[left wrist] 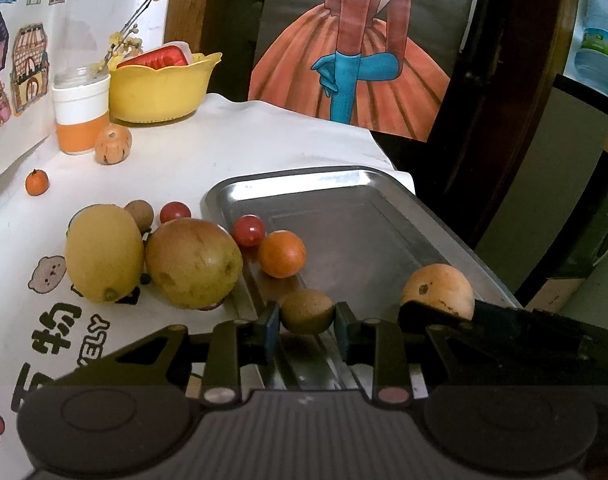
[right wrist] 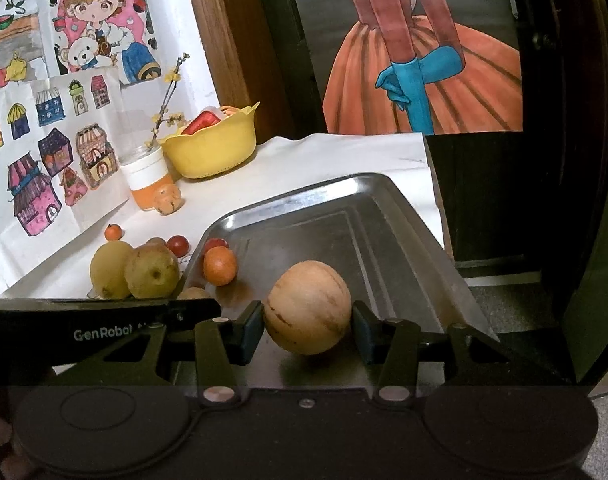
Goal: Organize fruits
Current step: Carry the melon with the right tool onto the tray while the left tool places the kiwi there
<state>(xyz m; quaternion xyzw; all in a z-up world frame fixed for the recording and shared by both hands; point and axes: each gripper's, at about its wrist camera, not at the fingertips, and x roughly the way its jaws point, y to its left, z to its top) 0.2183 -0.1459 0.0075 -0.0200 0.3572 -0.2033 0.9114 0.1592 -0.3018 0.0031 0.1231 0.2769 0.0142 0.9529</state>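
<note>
The left gripper (left wrist: 307, 322) has its blue pads on either side of a small brown, round fruit (left wrist: 307, 311), touching or all but touching it, at the near left edge of the steel tray (left wrist: 359, 216); whether the fruit is lifted or rests on the tray rim cannot be told. The right gripper (right wrist: 307, 326) brackets a larger tan, melon-like fruit (right wrist: 307, 306) low over the tray floor; a thin gap shows at the right pad, so its jaws stand slightly apart around the fruit and it is unclear whether they grip it. In the tray, near its left wall, lie an orange citrus fruit (left wrist: 282, 254) and a red cherry tomato (left wrist: 248, 230), just beside each other. On the white cloth of the bench (left wrist: 208, 152), just left of the tray, sit a yellow lemon (left wrist: 104, 253) and a yellow-green pear-like fruit (left wrist: 194, 263), touching, with a second cherry tomato (left wrist: 175, 212) and a small brown fruit (left wrist: 139, 212) behind them. Farther back are a tiny orange fruit (left wrist: 36, 182), a tan ball-shaped object (left wrist: 112, 145), a white and orange jar (left wrist: 81, 114) holding a flowering twig, and a yellow bowl (left wrist: 160, 88) with a red-topped container in it. Coloured drawings cover the wall behind.
</note>
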